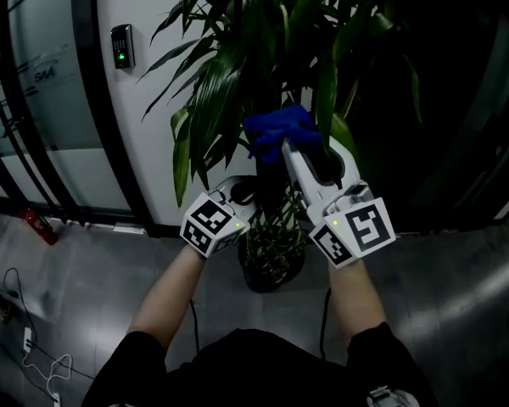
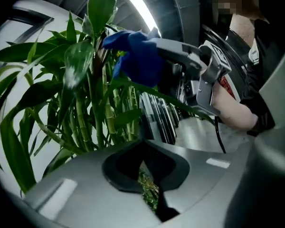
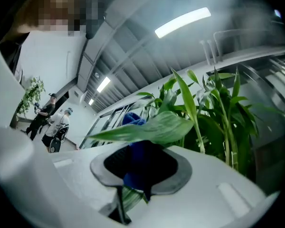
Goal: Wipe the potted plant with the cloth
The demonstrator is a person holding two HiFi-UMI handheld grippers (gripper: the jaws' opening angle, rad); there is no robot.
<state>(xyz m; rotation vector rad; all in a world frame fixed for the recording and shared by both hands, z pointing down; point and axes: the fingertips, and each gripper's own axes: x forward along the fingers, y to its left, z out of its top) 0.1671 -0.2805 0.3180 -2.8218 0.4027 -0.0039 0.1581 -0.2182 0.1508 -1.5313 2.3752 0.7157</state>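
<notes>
Clearly the wiping is under way. In the centre of the head view the right gripper [image 1: 287, 147] reaches into the crown of the potted plant [image 1: 210, 91], with the blue cloth [image 1: 277, 128] bunched at its tip. The right gripper view shows the jaws closed on the cloth [image 3: 135, 163], and a long green leaf [image 3: 149, 129] lies across the front of them. A strip of green low in the slit suggests the leaf is sandwiched in with the cloth, though that cannot be told for certain. The left gripper [image 2: 149, 184] sits lower, at centre-left of the head view, near the cane-like stalks [image 2: 83, 120]. Its jaws are drawn together to a thin slit with nothing between them, only foliage seen beyond.

To do this step well, the person would best draw the cloth along the leaf from stem end towards tip with a light squeeze, so dust comes off without creasing or tearing the blade. The leaf looks thin and springy and will likely bend away from one-sided pressure. The idle left gripper could steady it from beneath or hold the neighbouring leaves aside. Pulling sideways on the stalks risks rocking the dark pot [image 1: 271, 270] at lower centre, so strokes should follow each leaf's own line.
</notes>
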